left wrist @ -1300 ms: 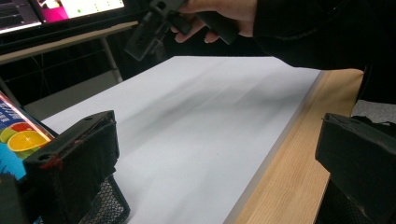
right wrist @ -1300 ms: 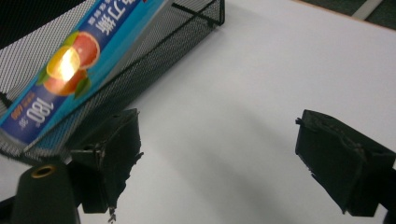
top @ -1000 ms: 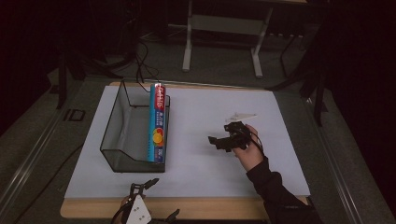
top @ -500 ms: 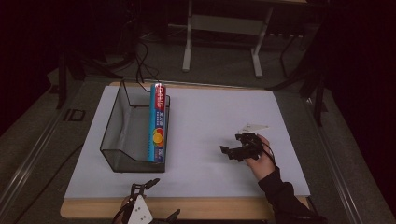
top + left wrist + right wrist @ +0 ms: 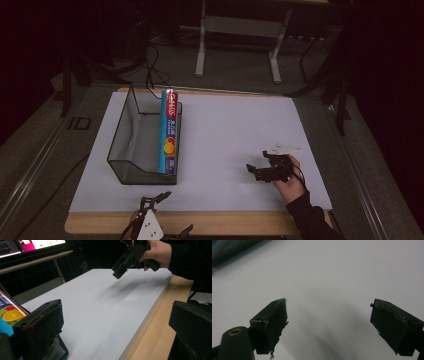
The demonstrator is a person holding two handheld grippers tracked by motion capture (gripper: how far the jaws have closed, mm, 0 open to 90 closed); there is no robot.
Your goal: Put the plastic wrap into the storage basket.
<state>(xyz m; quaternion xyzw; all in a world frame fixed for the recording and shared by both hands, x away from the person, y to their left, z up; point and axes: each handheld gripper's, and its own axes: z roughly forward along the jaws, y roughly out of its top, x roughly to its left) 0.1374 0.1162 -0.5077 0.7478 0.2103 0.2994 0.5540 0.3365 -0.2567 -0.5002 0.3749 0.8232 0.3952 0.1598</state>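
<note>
Currently both grippers are empty, jaws spread wide, nothing between them.

Right gripper (image 5: pixel 256 170) sits in the person's right hand (image 5: pixel 289 181) over the right side of the white sheet (image 5: pixel 225 135), jaws pointing left; its own view shows only bare white surface between the two pads. Left gripper (image 5: pixel 160 199) hangs at the near wooden table edge (image 5: pixel 225 222), just in front of the black mesh basket (image 5: pixel 131 150), not touching it as far as the high view shows. Basket stands on the left half of the sheet, well apart from the right gripper, open sheet between them. A blue box (image 5: pixel 169 131) with orange-fruit print stands on its long edge against the basket's right wall.
</note>
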